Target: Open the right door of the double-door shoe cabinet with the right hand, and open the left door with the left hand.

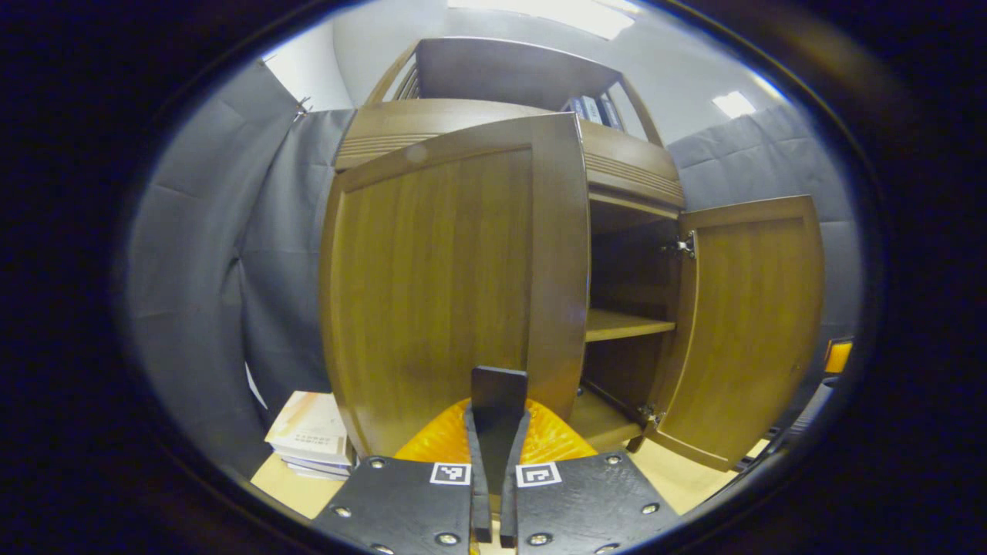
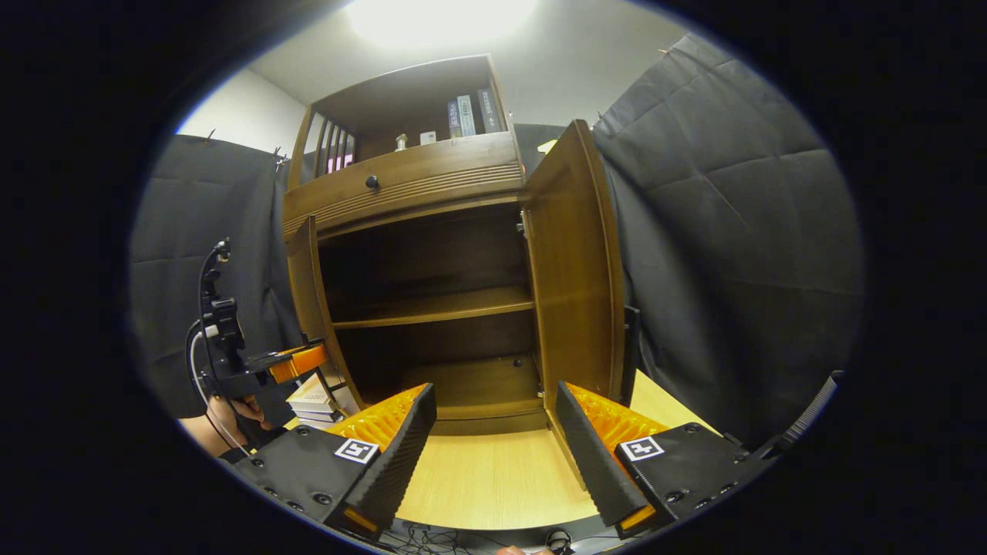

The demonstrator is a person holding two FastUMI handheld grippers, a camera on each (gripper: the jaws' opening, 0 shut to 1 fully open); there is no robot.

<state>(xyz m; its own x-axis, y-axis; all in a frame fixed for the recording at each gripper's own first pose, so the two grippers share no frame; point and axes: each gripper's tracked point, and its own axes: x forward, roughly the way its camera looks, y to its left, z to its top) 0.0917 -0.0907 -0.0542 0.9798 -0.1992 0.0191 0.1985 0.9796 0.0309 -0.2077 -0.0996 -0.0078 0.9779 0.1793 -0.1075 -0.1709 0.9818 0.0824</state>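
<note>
Two wooden doors of the shoe cabinet (image 2: 432,308) stand open, with one shelf (image 2: 436,307) across the dark interior.

At far left in the right gripper view, a hand (image 2: 231,420) holds the left gripper (image 2: 297,362) at the outer edge of the left door (image 2: 308,308), which is swung out and seen nearly edge-on. In the left gripper view, that door (image 1: 439,285) is close ahead, and the left gripper (image 1: 497,432) has its fingers drawn together on the door's free edge, gripping it. A stack of books (image 1: 312,439) lies on the tabletop (image 2: 493,470) just beside the door's hinge side.

Further right, the right door (image 2: 574,270) is swung wide. The right gripper (image 2: 493,443) hovers near its lower edge with fingers spread apart, holding nothing.

Both doors look almost fully opened. The likely risk is the left door: pulled much further, it could strike the books, or the thin edge could slip from the fingers.
</note>
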